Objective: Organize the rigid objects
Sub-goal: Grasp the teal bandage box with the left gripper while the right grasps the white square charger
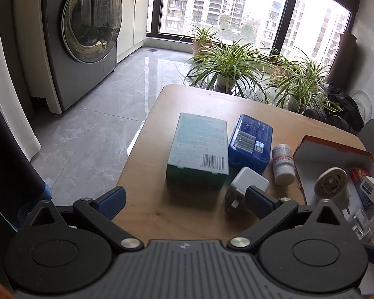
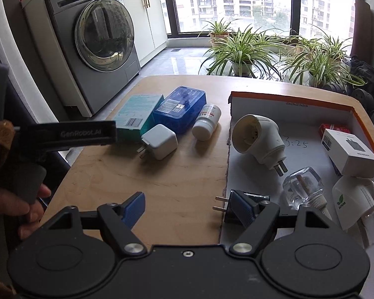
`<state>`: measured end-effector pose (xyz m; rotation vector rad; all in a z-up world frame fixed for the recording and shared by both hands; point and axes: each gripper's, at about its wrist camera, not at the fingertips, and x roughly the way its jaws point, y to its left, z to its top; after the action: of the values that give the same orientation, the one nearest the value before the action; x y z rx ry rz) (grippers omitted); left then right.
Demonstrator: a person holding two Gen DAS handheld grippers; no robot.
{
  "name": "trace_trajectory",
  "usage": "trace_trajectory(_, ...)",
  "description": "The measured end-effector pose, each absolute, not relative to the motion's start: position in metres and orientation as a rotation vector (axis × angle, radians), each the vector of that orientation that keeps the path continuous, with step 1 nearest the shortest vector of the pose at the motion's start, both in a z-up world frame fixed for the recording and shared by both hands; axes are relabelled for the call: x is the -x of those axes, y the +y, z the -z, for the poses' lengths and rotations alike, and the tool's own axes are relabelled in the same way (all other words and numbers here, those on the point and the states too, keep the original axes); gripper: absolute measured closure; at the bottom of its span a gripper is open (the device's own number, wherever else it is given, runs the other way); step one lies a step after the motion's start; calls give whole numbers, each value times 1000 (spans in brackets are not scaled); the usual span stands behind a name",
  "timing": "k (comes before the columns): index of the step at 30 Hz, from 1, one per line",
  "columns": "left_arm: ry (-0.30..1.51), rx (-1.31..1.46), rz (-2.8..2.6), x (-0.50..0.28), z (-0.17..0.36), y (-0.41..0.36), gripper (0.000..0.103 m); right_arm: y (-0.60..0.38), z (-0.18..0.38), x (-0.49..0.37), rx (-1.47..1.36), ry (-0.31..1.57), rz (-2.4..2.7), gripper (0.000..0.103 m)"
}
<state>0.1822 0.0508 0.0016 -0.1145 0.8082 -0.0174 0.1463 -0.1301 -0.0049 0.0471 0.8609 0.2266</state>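
While a washing machine stands on the floor at far left, the left gripper hovers over the wooden tabletop with its jaws apart and nothing between them; a white charger cube lies just beside its right finger. In the right wrist view, a hand at the left edge holds that gripper's body. Beyond it, a teal box lies flat, a blue plastic case touching its right side, then a white pill bottle tipped on its side. The right gripper is also spread wide and empty, straddling the near edge of an orange-rimmed cardboard tray. A small black plug sits just by its right finger, possibly touching it, though the finger hides the contact. Inside the tray lie a white plug-in vaporizer, a clear glass bottle, a second white vaporizer, a white carton and a red pack. Potted spider plants line the window behind.
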Motion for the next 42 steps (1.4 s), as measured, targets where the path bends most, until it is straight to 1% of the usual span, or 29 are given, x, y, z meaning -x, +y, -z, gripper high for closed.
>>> trace_trajectory(7, 838, 53, 66, -226, 16, 43, 0, -129, 10, -154, -54, 861, -247, 13)
trace_trajectory(15, 859, 37, 67, -245, 33, 53, 0, -125, 19, -164, -63, 870, -270, 13)
trace_trajectory(19, 834, 3, 83, -251, 36, 50, 0, -119, 25, -170, -62, 881, -285, 13)
trace_trajectory(20, 826, 1, 91, -253, 36, 49, 1, -117, 27, -173, -60, 881, -288, 13)
trace_trajectory(21, 810, -4, 105, -253, 35, 49, 7, -115, 28, -175, -61, 882, -289, 13)
trace_trajectory(22, 796, -13, 115, -253, 34, 49, 18, -113, 29, -178, -62, 883, -292, 13)
trace_trajectory(23, 784, -24, 130, -252, 33, 48, 26, -111, 30, -181, -63, 883, -296, 13)
trace_trajectory(24, 783, -34, 139, -251, 32, 48, 31, -108, 32, -183, -63, 883, -299, 13)
trace_trajectory(32, 777, 15, 146, -222, 22, 70, 31, -86, 40, -215, -94, 886, -301, 13)
trace_trajectory(39, 752, 79, 117, -200, 3, 87, 31, -63, 47, -239, -51, 867, -286, 13)
trace_trajectory(40, 747, 85, 113, -198, 2, 87, 31, -61, 47, -240, -40, 861, -278, 18)
trace_trajectory(41, 744, 91, 110, -196, 1, 88, 31, -59, 47, -241, -21, 854, -263, 33)
trace_trajectory(42, 742, 98, 108, -193, 0, 89, 31, -57, 46, -241, 2, 848, -252, 37)
